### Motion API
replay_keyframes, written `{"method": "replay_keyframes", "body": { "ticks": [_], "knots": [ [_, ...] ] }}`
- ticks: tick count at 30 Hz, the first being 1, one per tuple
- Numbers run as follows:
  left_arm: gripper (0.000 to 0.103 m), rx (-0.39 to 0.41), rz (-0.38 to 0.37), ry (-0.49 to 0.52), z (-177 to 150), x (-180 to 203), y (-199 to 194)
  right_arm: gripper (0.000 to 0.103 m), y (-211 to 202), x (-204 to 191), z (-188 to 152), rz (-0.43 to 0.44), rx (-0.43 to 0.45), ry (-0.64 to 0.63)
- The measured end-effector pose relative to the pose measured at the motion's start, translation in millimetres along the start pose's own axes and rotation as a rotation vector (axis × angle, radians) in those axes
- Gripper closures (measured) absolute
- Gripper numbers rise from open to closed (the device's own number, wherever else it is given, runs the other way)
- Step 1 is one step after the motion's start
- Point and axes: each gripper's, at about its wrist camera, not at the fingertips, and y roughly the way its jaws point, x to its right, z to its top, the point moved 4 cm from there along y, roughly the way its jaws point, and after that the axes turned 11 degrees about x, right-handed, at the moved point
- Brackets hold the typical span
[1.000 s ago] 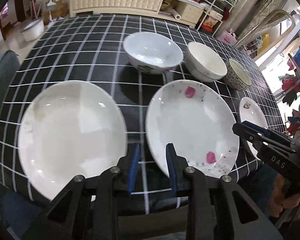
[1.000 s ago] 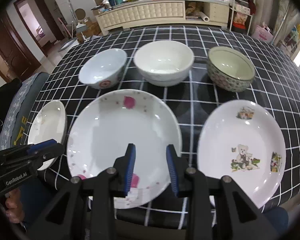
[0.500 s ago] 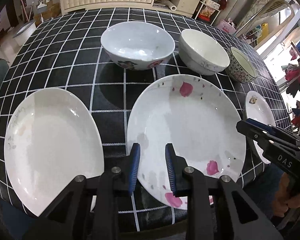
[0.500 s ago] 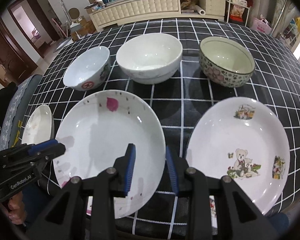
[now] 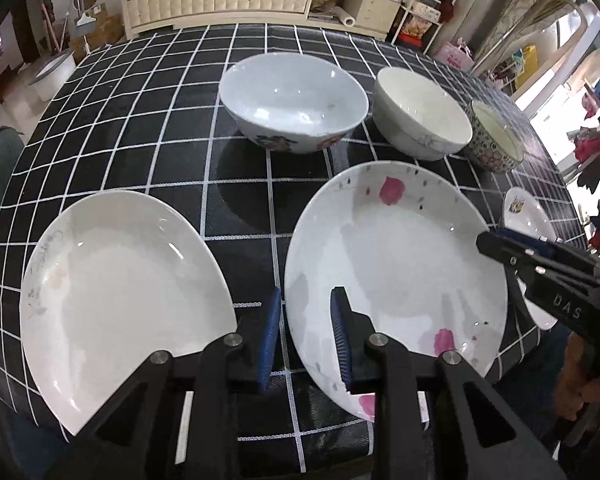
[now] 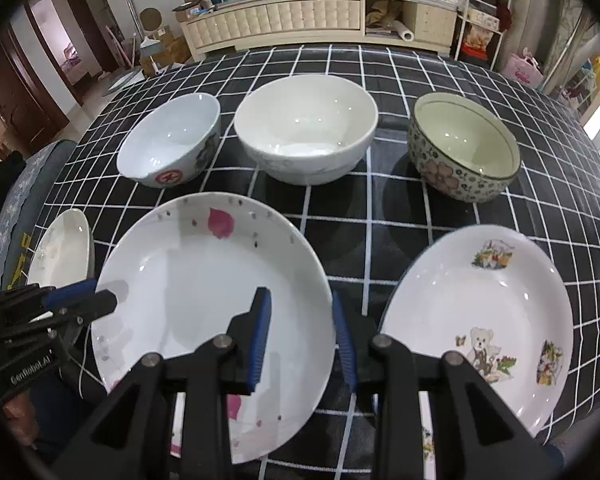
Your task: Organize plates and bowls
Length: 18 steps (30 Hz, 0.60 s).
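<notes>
Three plates lie along the near table edge: a plain white plate [image 5: 112, 292], a pink-petal plate [image 5: 396, 272] [image 6: 204, 304] and a bear plate [image 6: 492, 312]. Behind them stand a bluish bowl [image 5: 296, 100] [image 6: 172, 144], a white bowl [image 6: 306, 128] and a floral bowl [image 6: 464, 144]. My left gripper [image 5: 305, 332] is open and empty, its jaws straddling the petal plate's left rim. My right gripper [image 6: 303, 340] is open and empty, straddling the same plate's right rim.
The table [image 6: 380, 208] has a black cloth with a white grid. A cream sideboard [image 6: 284, 16] stands beyond it, and shelves with clutter [image 6: 480, 12] stand at the right. A doorway [image 6: 52, 60] is at the left.
Both grippers have moved forward and lower toward the petal plate; the left one shifted right from the gap between plates to that plate's left rim. Jaw gaps look unchanged.
</notes>
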Motion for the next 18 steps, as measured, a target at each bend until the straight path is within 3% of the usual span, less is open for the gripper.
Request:
{"method": "replay_keyframes", "body": {
  "ticks": [6,18],
  "knots": [
    [0.079,-0.011,0.002,0.013,0.4,3.0,9.6,0.067,8.3,7.5,2.3,0.033,-0.02,0.02],
    [0.079,-0.047,-0.01,0.038,-10.9,6.2,24.7,0.067,20.0,5.6,-22.1,-0.005,-0.109,0.032]
  ]
}}
